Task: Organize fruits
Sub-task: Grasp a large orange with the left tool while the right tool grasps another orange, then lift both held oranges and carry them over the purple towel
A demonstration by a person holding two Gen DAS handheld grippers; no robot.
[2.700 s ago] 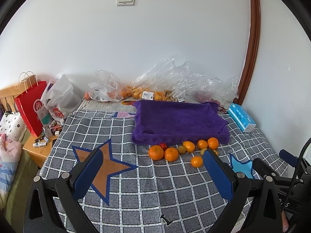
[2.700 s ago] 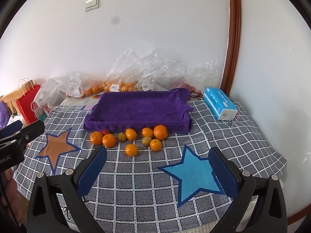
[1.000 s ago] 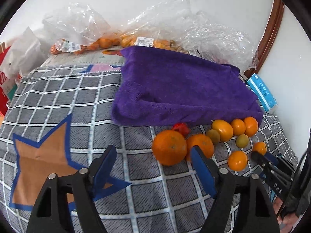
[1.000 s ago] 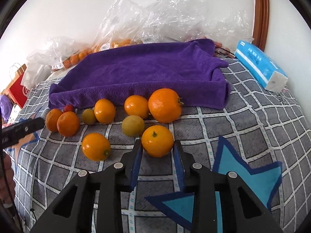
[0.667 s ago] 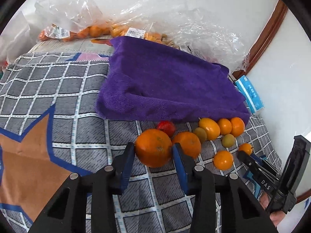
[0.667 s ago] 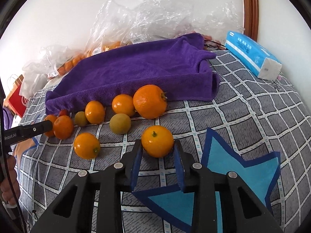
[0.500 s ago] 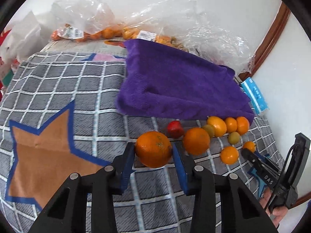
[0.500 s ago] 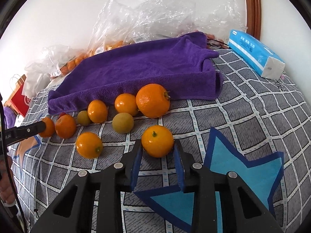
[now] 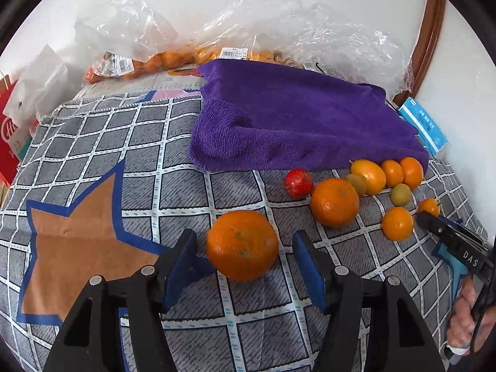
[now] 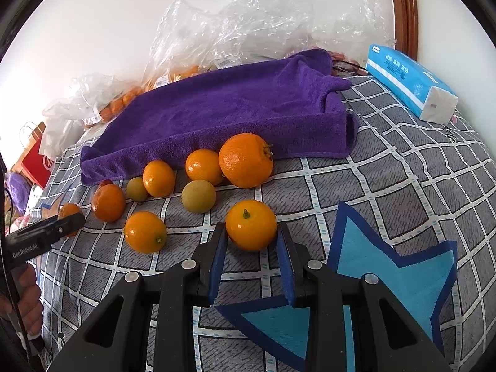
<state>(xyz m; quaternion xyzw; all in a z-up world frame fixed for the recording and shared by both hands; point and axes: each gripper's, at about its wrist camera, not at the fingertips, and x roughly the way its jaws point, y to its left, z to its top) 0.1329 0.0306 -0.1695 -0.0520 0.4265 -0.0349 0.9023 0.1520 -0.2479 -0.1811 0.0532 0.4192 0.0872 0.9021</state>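
Observation:
In the left wrist view my left gripper [image 9: 243, 255] is open, and a large orange [image 9: 242, 245] lies on the checked cloth between its fingers with gaps on both sides. Beyond it lie another orange [image 9: 334, 202], a small red fruit [image 9: 298, 183] and several smaller oranges and green fruits in front of a purple towel [image 9: 294, 124]. In the right wrist view my right gripper [image 10: 251, 241] is shut on a small orange [image 10: 250, 224]. Several fruits, among them a big orange [image 10: 245, 160] and a green fruit [image 10: 198, 196], lie ahead of it by the towel [image 10: 235, 108].
Clear plastic bags of oranges [image 9: 173, 59] lie behind the towel against the wall. A blue tissue pack [image 10: 409, 83] lies at the right edge. A red paper bag [image 9: 9, 133] stands at the left. The cloth has a brown star [image 9: 77, 248] and a blue star [image 10: 387, 272].
My left gripper has opened and let go of the large orange, which now rests apart from the row, to its left. My right gripper stays shut on the small orange.

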